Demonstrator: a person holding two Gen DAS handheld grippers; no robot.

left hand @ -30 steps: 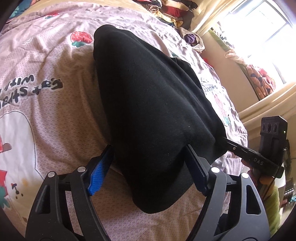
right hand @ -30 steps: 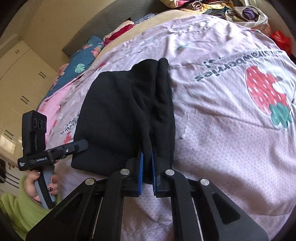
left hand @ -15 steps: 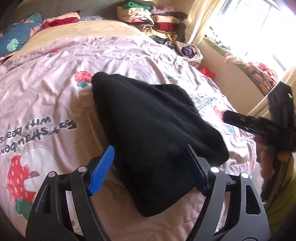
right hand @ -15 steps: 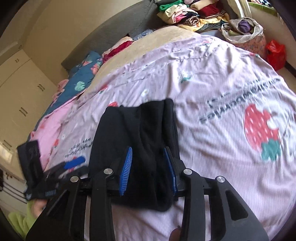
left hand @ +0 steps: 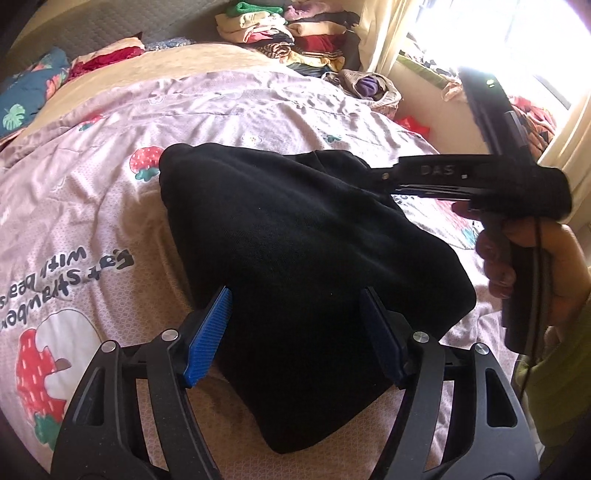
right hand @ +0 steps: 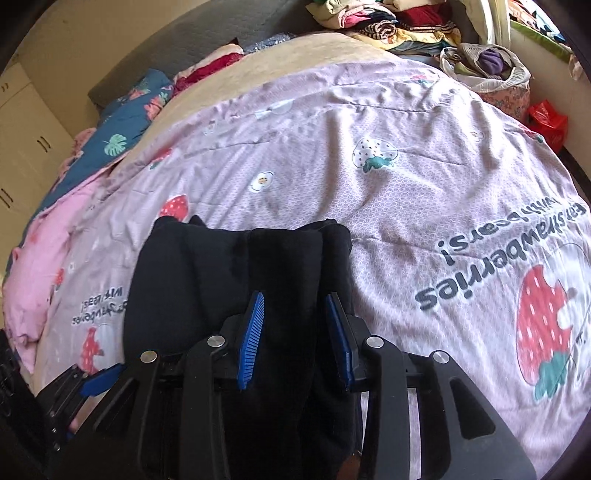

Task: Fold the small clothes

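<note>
A folded black garment (left hand: 295, 236) lies on the pink strawberry-print bedsheet (left hand: 92, 221). My left gripper (left hand: 295, 332) is open, its blue pads spread above the garment's near end, holding nothing. My right gripper (right hand: 295, 332) is open above the same black garment (right hand: 229, 288), its blue pads apart and empty. The right gripper's body and the hand on it show at the right of the left wrist view (left hand: 480, 181), over the garment's far right edge. The left gripper's tip shows at the lower left of the right wrist view (right hand: 99, 380).
A stack of folded clothes (left hand: 295, 33) sits at the head of the bed. A cloth bag (right hand: 487, 70) and a red bag (right hand: 546, 118) lie beside the bed near the window. Blue leaf-print and pink bedding (right hand: 110, 140) lies at the far left.
My right gripper has opened and let go of the garment's edge, then lifted back. The garment now lies flat. My left gripper stayed open and pulled up and back.
</note>
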